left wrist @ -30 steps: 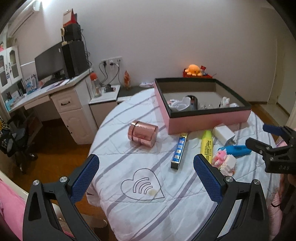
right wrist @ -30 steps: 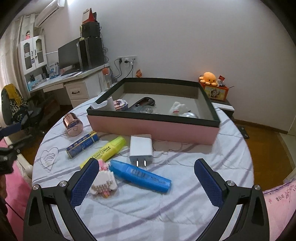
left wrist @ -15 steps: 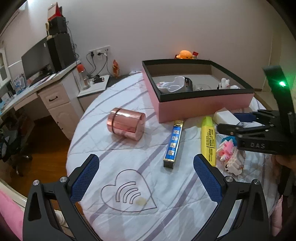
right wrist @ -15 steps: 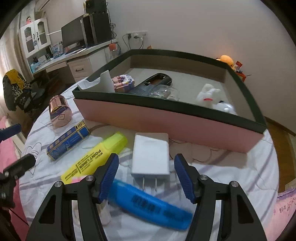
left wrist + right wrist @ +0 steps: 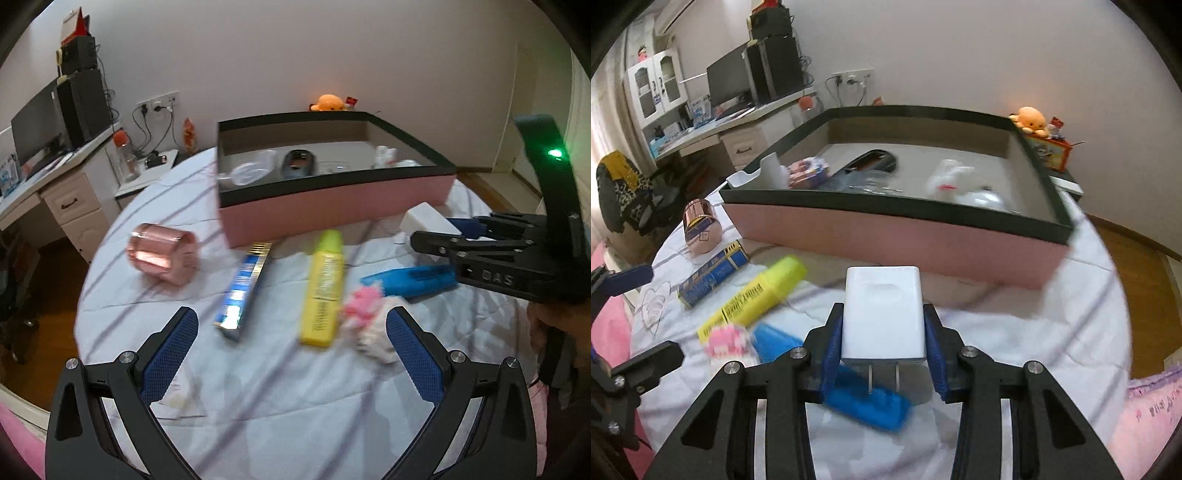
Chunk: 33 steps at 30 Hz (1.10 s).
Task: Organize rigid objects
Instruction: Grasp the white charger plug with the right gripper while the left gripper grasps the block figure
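Right wrist: white rectangular two-pronged charger (image 5: 882,314)

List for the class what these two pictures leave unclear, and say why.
- Blue marker: right wrist view, middle hidden behind the white charger and right claw, which is closing on the charger.
- Clear items in the pink box: blurred, beyond naming.
- Blue carton: left wrist view, print smeared by motion.
- Pink block toy: partly behind a left claw finger.

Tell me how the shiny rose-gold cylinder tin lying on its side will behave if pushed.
The rose-gold cylinder tin lies on its curved side, so it will probably roll. The quilted white cover may slow it. Its glossy metal looks rigid, perhaps slippery.
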Available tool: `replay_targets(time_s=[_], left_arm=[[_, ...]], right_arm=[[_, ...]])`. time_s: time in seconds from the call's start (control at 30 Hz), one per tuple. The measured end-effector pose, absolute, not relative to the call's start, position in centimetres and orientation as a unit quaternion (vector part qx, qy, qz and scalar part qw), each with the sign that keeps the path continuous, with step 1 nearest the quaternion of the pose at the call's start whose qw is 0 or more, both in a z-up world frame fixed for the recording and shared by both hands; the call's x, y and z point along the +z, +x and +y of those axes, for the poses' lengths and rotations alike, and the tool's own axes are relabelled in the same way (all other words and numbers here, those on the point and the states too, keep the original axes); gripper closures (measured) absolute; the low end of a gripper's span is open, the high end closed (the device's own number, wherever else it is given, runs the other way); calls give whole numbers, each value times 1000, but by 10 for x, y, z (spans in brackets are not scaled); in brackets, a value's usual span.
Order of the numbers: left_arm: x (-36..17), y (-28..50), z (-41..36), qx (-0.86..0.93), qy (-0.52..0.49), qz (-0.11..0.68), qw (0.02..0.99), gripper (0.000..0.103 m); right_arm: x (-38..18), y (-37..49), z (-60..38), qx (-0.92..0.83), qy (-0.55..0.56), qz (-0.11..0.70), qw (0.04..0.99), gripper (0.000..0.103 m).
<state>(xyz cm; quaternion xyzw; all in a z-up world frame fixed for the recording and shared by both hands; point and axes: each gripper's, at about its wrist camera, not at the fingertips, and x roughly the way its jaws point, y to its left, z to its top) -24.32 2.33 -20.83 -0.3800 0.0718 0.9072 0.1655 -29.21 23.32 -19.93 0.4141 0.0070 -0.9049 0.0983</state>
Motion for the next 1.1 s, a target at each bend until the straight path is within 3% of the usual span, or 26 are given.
replay_targets(time_s=[0.37,0.43,0.47,0.53,0.6,0.67,1.1], left_arm=[[-228,-235,73,895,-406,78,167,1],[-233,-238,78,892,-412,80,169,8],[-235,-239,80,891,-416,82,164,18],[-236,-239,83,896,-405,99,154,22],[-236,-241,83,897,-400,109,151,35],[-234,-241,78,898,-397,102,158,41],[-231,-224,43,888,-410,84,191,41]], right_arm=[[-188,-238,279,-911,403,-9,82,62],[-192,-236,279,-909,407,-12,85,62],[-194,-234,279,-908,410,-14,88,62],[-199,-231,280,-906,414,-18,92,62],[-203,-232,280,-904,417,-21,95,62],[-205,-231,280,-903,418,-22,96,62],[-211,-233,266,-900,425,-11,95,62]])
